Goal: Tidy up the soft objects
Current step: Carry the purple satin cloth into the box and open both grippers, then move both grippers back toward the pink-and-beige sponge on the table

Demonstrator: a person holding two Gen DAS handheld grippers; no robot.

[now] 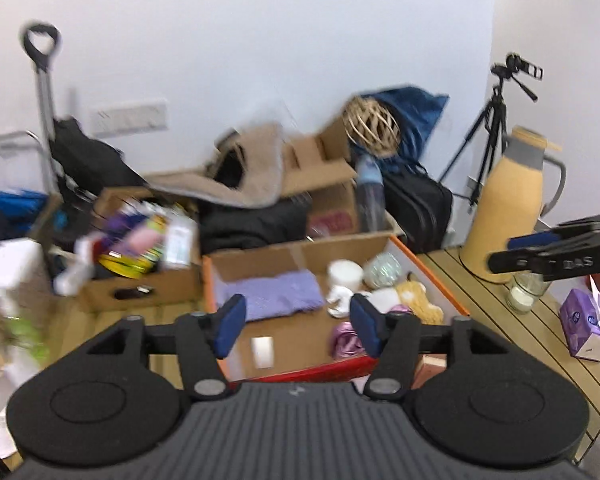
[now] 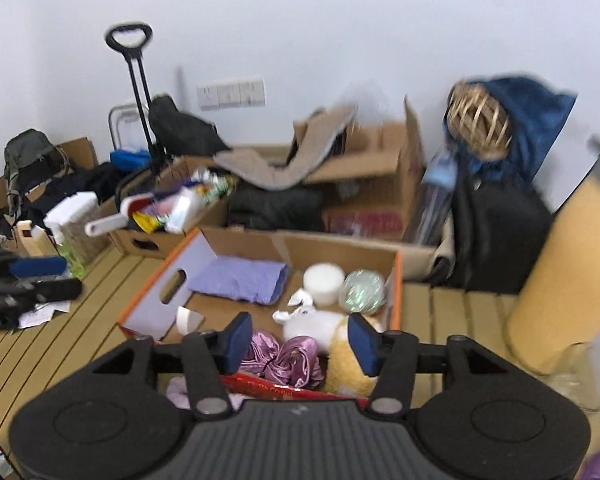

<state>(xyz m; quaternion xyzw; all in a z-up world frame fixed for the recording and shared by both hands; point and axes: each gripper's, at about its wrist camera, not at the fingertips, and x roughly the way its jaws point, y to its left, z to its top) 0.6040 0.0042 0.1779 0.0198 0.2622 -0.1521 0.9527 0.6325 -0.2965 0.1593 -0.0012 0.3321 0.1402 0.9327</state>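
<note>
both grippers hung over the open cardboard box (image 2: 398, 280) on the slatted tabletop (image 2: 60, 344). left gripper (image 1: 298, 326): jaws apart, nothing between them. right gripper (image 2: 300, 344): jaws apart, empty. inside the box lay a folded lilac cloth (image 2: 240, 280) at the back left, a pink satin bundle (image 2: 288, 362) near the front, and a white-and-tan plush toy (image 2: 340, 360) just beside it. frames motion-blurred.
</note>
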